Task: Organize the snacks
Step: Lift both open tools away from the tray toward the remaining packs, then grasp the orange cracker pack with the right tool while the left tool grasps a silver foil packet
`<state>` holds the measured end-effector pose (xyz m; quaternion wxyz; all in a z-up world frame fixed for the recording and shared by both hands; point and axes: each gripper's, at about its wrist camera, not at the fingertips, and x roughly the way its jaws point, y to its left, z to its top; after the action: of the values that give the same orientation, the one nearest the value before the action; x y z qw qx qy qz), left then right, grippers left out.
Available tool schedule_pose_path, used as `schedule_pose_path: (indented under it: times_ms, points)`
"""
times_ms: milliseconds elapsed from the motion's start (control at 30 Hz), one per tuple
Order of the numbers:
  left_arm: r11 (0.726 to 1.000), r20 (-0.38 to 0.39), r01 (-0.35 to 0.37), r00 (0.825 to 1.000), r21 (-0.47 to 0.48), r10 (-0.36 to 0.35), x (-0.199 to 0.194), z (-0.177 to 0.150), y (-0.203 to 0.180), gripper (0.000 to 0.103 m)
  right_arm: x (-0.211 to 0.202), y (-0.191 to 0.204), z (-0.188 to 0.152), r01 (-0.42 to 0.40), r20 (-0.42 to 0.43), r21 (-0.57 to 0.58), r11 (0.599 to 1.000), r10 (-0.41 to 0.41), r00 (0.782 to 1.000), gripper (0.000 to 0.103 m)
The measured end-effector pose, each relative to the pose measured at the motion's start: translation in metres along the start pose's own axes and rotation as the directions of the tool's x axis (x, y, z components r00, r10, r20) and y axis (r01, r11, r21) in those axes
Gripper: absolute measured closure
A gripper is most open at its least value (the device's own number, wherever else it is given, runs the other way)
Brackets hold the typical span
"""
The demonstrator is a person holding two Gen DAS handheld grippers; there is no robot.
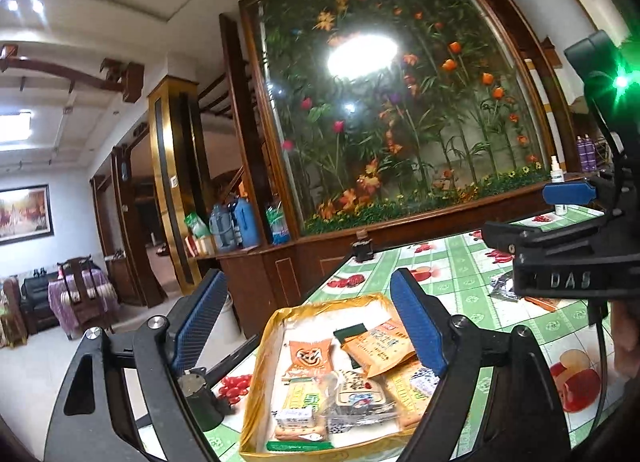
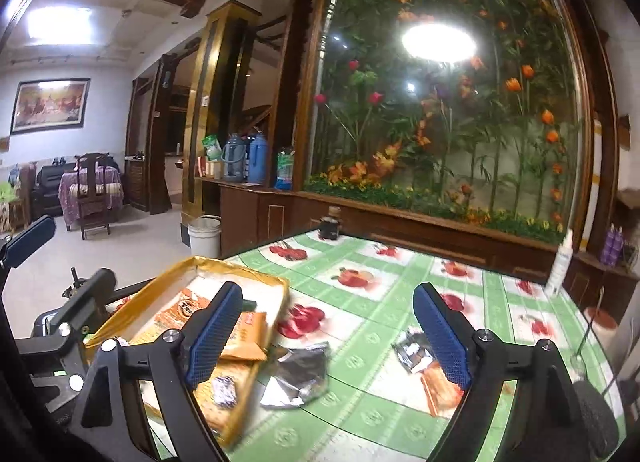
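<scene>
**Operator:** Going left to right; my left gripper is spread wide with nothing between the pads, hanging over the yellow tray at my six o'clock; the tray sits right at the table's left edge.

**Spotter:** How many in the tray?

**Operator:** I count roughly seven snack packets, overlapping, so the tally is soft; one orange packet lies on top of the heap.

**Spotter:** And right of it?

**Operator:** On the tablecloth, two loose items; a silver wrapper at six o'clock in the right view, just beside the tray, and an orange snack pack at about four o'clock; my right gripper is also spread, empty, above them.

**Spotter:** Risks?

**Operator:** The silver wrapper looks crumpled and thin; I judge the pads could slide over it. A nudge to the tray could push it off the edge; the heaped packets could spill if another is dropped carelessly. One spray bottle stands at two o'clock, well clear.
</scene>
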<state>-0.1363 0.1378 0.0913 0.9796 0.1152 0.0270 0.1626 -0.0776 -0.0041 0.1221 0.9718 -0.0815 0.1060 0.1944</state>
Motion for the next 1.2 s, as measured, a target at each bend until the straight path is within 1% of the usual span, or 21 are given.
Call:
schedule_pose_path:
  times_ms: [100, 200, 300, 367, 400, 467, 500, 533, 567, 600, 633, 667, 700, 767, 833, 900, 1000, 1033, 1067, 1133, 1200]
  points:
    - [1.000, 0.010, 0.015, 1.000, 0.002, -0.015, -0.003, 0.002, -0.005, 0.018, -0.004, -0.014, -0.001, 0.013, -0.006, 0.020, 1.000, -0.013, 1.000, 0.014]
    - [0.999, -0.005, 0.042, 0.999, 0.001, -0.042, -0.005, 0.002, -0.012, 0.018, -0.004, -0.030, -0.002, 0.003, -0.024, 0.051, 0.999, -0.002, 1.000, 0.014]
    - [0.991, -0.055, 0.133, 0.990, -0.012, -0.133, -0.005, 0.003, -0.020, 0.019, 0.003, -0.059, -0.001, 0.001, -0.069, 0.117, 0.993, 0.007, 0.998, 0.014]
    - [0.978, -0.092, 0.204, 0.974, -0.035, -0.207, -0.003, 0.002, -0.027, 0.019, 0.017, -0.095, -0.004, 0.015, -0.136, 0.209, 0.978, 0.014, 0.991, 0.014]
    - [0.966, -0.118, 0.252, 0.959, -0.049, -0.256, -0.001, 0.002, -0.030, 0.019, 0.022, -0.108, -0.007, 0.019, -0.163, 0.240, 0.970, 0.022, 0.986, 0.014]
    - [0.942, -0.155, 0.327, 0.929, -0.082, -0.336, 0.000, 0.001, -0.036, 0.019, 0.039, -0.143, -0.019, 0.025, -0.244, 0.340, 0.940, 0.062, 0.968, 0.015]
    - [0.927, -0.170, 0.364, 0.911, -0.096, -0.375, 0.000, 0.000, -0.040, 0.019, 0.045, -0.155, -0.025, 0.041, -0.276, 0.366, 0.930, 0.067, 0.959, 0.016]
    - [0.912, -0.188, 0.396, 0.893, -0.105, -0.409, 0.001, -0.001, -0.044, 0.019, 0.056, -0.168, -0.033, 0.074, -0.334, 0.385, 0.920, 0.064, 0.941, 0.019]
    - [0.901, -0.209, 0.419, 0.876, -0.114, -0.434, 0.001, -0.002, -0.049, 0.019, 0.063, -0.176, -0.039, 0.098, -0.365, 0.389, 0.916, 0.056, 0.929, 0.024]
    - [0.883, -0.223, 0.447, 0.855, -0.140, -0.468, 0.002, -0.001, -0.050, 0.019, 0.072, -0.184, -0.047, 0.126, -0.403, 0.396, 0.909, 0.049, 0.914, 0.025]
    - [0.870, -0.222, 0.466, 0.842, -0.161, -0.492, 0.001, -0.001, -0.050, 0.019, 0.079, -0.188, -0.054, 0.136, -0.429, 0.405, 0.904, 0.057, 0.901, 0.025]
    - [0.851, -0.224, 0.492, 0.822, -0.187, -0.524, 0.002, -0.001, -0.050, 0.019, 0.084, -0.192, -0.060, 0.133, -0.449, 0.412, 0.902, 0.073, 0.891, 0.027]
    - [0.839, -0.236, 0.505, 0.806, -0.202, -0.542, 0.005, -0.001, -0.050, 0.019, 0.090, -0.194, -0.064, 0.135, -0.460, 0.406, 0.904, 0.075, 0.885, 0.028]
    - [0.830, -0.259, 0.511, 0.790, -0.223, -0.556, 0.007, -0.003, -0.050, 0.019, 0.099, -0.195, -0.068, 0.156, -0.480, 0.380, 0.912, 0.050, 0.876, 0.028]
    - [0.820, -0.271, 0.513, 0.776, -0.254, -0.570, 0.010, -0.005, -0.047, 0.019, 0.110, -0.198, -0.068, 0.171, -0.484, 0.367, 0.915, 0.031, 0.875, 0.028]
    - [0.816, -0.277, 0.512, 0.770, -0.268, -0.574, 0.011, -0.005, -0.045, 0.019, 0.124, -0.199, -0.066, 0.163, -0.492, 0.371, 0.914, 0.045, 0.869, 0.028]
    - [0.816, -0.291, 0.511, 0.765, -0.270, -0.575, 0.011, -0.007, -0.047, 0.019, 0.146, -0.196, -0.069, 0.165, -0.517, 0.345, 0.924, 0.040, 0.855, 0.030]
    - [0.819, -0.299, 0.511, 0.764, -0.261, -0.572, 0.010, -0.006, -0.049, 0.019, 0.153, -0.194, -0.072, 0.179, -0.535, 0.317, 0.931, 0.020, 0.844, 0.036]
    - [0.821, -0.303, 0.511, 0.764, -0.254, -0.570, 0.008, -0.007, -0.050, 0.019, 0.157, -0.192, -0.075, 0.183, -0.550, 0.299, 0.937, 0.013, 0.835, 0.036]
    - [0.826, -0.309, 0.510, 0.767, -0.239, -0.563, 0.008, -0.006, -0.053, 0.019, 0.156, -0.187, -0.077, 0.171, -0.553, 0.247, 0.954, -0.007, 0.833, 0.036]
    - [0.831, -0.317, 0.506, 0.769, -0.229, -0.556, 0.012, -0.003, -0.056, 0.019, 0.152, -0.179, -0.077, 0.147, -0.589, 0.187, 0.971, -0.009, 0.808, 0.035]
